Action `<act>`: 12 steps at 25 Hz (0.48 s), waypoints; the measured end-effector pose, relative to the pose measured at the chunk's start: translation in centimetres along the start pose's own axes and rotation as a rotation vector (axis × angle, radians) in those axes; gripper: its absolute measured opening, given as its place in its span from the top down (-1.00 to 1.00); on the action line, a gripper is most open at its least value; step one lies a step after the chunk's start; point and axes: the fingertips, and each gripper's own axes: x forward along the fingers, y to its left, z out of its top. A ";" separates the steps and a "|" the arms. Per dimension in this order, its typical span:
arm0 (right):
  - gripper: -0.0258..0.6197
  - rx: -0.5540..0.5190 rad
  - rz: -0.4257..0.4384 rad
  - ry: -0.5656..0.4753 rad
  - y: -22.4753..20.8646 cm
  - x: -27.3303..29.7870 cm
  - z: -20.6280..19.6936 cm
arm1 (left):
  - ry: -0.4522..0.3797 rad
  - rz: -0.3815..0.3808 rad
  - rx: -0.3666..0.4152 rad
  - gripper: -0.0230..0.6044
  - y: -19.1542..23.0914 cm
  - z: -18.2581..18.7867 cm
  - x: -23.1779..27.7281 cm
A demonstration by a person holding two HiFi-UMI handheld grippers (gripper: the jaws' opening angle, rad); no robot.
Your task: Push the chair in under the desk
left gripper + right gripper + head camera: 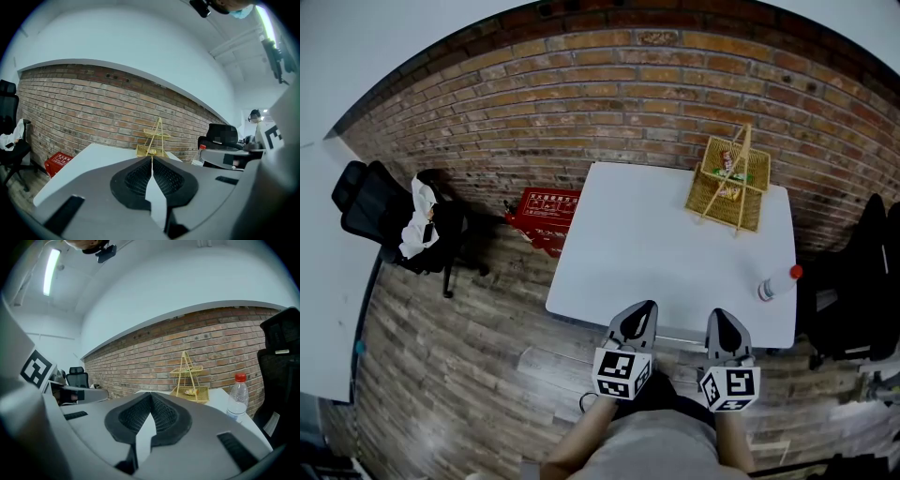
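Head view, left to right. At the left edge, part of a second white bench (323, 281). Just beside its far corner, on the wood-plank floor (469, 375), stands a black wheeled office chair (380, 220) with a crumpled white cloth (417, 220) on the seat. It is well apart from the central bench, and no part of it shows beneath either bench. A flat red carton (546, 217) lies at the foot of the brick wall (581, 103).

Centre: the white rectangular bench (656, 244). At the lower centre, over its near edge, the left tool (643, 311) and the right tool (719, 321) are held side by side. Each is clenched on nothing, as the gripper views confirm: the left (151, 159) and right (150, 394) pads meet with only the bench top beyond.

Upper right of the bench: a yellow two-tier wire basket stand (729, 183). At the bench's right edge is a clear plastic bottle with a red cap (776, 283).

At the right edge, a second black office chair (853, 281) stands just beside the bench and is cut by the frame. Whether its seat reaches under the top cannot be told.

Progress, as a judgement: no chair is visibly tucked under the central bench, and neither tool touches one. Which chair is meant remains unsettled, and the space under the near edge is hidden.
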 end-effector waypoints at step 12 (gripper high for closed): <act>0.87 -0.006 0.017 0.007 0.2 0.5 -0.2 | 0.018 0.001 -0.007 0.86 0.2 -0.5 0.2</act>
